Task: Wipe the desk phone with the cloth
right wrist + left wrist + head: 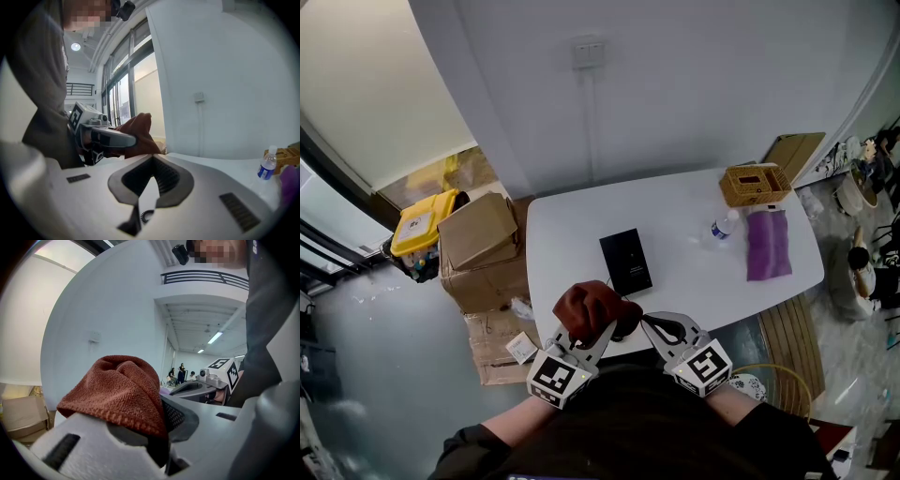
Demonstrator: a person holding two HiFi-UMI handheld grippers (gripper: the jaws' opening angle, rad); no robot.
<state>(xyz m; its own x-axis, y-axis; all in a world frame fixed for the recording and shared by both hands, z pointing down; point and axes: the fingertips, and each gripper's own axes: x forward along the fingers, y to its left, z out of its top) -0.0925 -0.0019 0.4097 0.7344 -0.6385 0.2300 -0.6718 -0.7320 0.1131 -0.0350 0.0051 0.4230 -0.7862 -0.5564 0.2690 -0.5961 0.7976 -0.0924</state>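
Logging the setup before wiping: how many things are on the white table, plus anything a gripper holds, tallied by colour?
Black: 1, desk phone
Purple: 1, purple cloth
Yellow: 1, woven basket
Clear: 1, water bottle
Red-brown: 1, red-brown cloth, clamped in the left gripper
Total: 5

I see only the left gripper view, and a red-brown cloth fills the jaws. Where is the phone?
Observer: In the head view, the phone lies flat near the middle of the white table, just beyond the red-brown cloth.
Operator: Is the other gripper free?
Observer: Yes. Its own view shows the right gripper shut, with nothing between its jaws.
Operator: Is there anything else on the table?
Observer: A water bottle, a purple cloth and a woven basket are at its right end, apart from the phone.
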